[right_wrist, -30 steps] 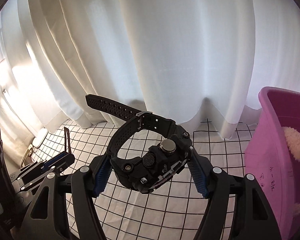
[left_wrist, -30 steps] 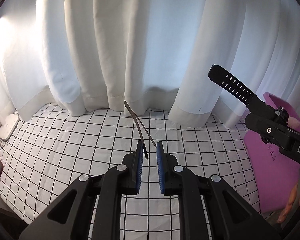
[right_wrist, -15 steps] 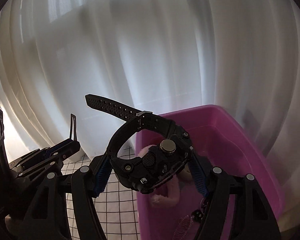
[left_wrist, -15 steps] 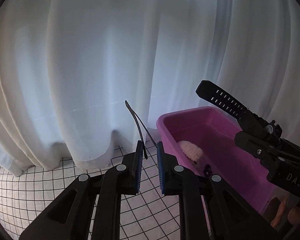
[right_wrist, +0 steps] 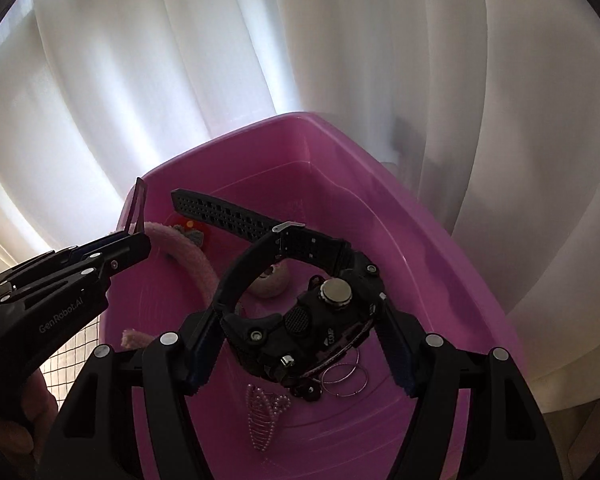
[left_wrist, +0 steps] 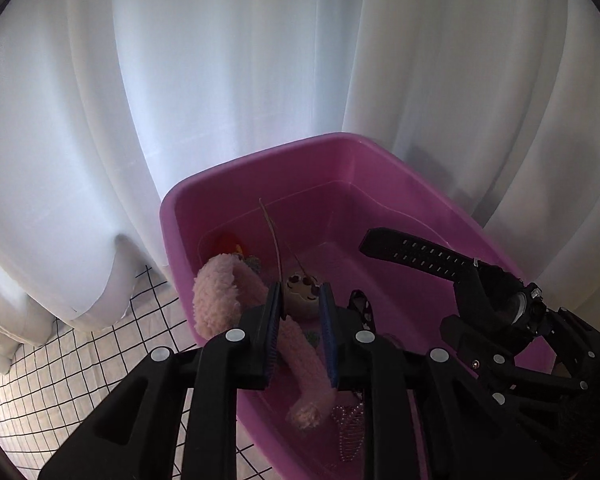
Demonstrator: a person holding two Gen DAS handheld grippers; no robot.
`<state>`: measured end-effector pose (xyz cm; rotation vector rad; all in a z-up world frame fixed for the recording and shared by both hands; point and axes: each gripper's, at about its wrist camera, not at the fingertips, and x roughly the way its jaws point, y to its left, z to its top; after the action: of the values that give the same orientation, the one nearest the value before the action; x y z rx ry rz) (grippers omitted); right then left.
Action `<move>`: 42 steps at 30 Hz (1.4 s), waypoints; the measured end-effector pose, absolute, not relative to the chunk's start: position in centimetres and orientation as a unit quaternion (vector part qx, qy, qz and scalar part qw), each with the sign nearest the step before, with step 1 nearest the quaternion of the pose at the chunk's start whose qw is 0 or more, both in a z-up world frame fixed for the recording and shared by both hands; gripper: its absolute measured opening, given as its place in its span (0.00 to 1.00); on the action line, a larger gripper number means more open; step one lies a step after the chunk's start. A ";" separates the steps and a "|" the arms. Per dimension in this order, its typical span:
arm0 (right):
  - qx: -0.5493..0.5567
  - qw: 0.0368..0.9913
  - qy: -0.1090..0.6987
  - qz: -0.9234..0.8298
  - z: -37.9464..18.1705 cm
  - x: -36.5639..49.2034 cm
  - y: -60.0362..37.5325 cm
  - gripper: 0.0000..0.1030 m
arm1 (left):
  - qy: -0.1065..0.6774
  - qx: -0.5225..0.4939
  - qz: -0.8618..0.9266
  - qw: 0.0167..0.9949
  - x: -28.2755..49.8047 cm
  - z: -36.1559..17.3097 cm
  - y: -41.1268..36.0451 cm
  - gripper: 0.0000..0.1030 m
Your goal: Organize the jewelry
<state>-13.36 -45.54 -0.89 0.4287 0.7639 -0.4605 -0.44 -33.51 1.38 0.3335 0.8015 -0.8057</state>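
My right gripper (right_wrist: 296, 320) is shut on a chunky black watch (right_wrist: 300, 316) and holds it above the open pink tub (right_wrist: 452, 264); its strap sticks up to the left. The watch and right gripper also show in the left wrist view (left_wrist: 496, 292). My left gripper (left_wrist: 300, 308) is shut on a thin dark strip (left_wrist: 274, 240) that pokes upward over the tub (left_wrist: 172, 248); the strip also shows in the right wrist view (right_wrist: 138, 208). In the tub lie a fluffy pink band (left_wrist: 228, 292), a pearl hair comb (right_wrist: 264, 412), thin hoop rings (right_wrist: 344, 376) and a small round plush piece (left_wrist: 300, 292).
White curtains (left_wrist: 220, 80) hang right behind the tub. A black-and-white grid cloth (left_wrist: 80, 360) covers the surface to the tub's left. A hand holds the left gripper at the lower left of the right wrist view (right_wrist: 32, 412).
Both grippers swung right from the grid cloth and moved over the pink tub, still holding the watch and the strip. The tub's contents have come into view below them.
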 end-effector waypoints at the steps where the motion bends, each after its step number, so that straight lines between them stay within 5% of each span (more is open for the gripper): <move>1: 0.206 0.879 0.370 -0.220 -1.1 -13.1 -45.6 0.65 | 0.379 0.161 -0.376 0.830 -0.4 1.2 -33.7 0.20; 3: 0.205 0.876 0.377 -0.218 -1.5 -12.4 -45.7 0.65 | 0.381 0.167 -0.375 0.829 0.0 0.7 -33.8 0.32; 7: 0.205 0.874 0.382 -0.220 -1.8 -11.2 -45.9 0.66 | 0.374 0.168 -0.371 0.833 0.0 0.3 -33.7 0.36; 9: 0.204 0.875 0.378 -0.225 -1.5 -11.1 -46.1 0.66 | 0.379 0.169 -0.373 0.830 -0.1 0.1 -33.9 0.53; 16: 0.214 0.880 0.357 -0.229 0.0 -12.6 -46.3 0.67 | 0.381 0.170 -0.369 0.830 -0.4 0.6 -33.6 0.63; 18: 0.217 0.881 0.352 -0.229 0.7 -13.4 -45.9 0.67 | 0.379 0.178 -0.353 0.837 -0.6 0.9 -33.5 0.77; 27: 0.208 0.885 0.347 -0.230 2.1 -14.3 -45.3 0.67 | 0.382 0.178 -0.350 0.837 -1.3 1.8 -32.4 0.79; 30: 0.201 0.890 0.340 -0.227 2.7 -14.7 -44.9 0.67 | 0.358 0.185 -0.320 0.858 -1.8 2.3 -31.7 0.94; 42: 0.181 0.893 0.347 -0.223 3.8 -14.8 -43.5 0.67 | 0.363 0.158 -0.291 0.871 -1.1 4.2 -29.3 0.94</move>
<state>-14.79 -43.52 3.81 0.3759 0.7208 -0.4627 -1.13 -29.28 4.17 0.3297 0.7586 -0.6091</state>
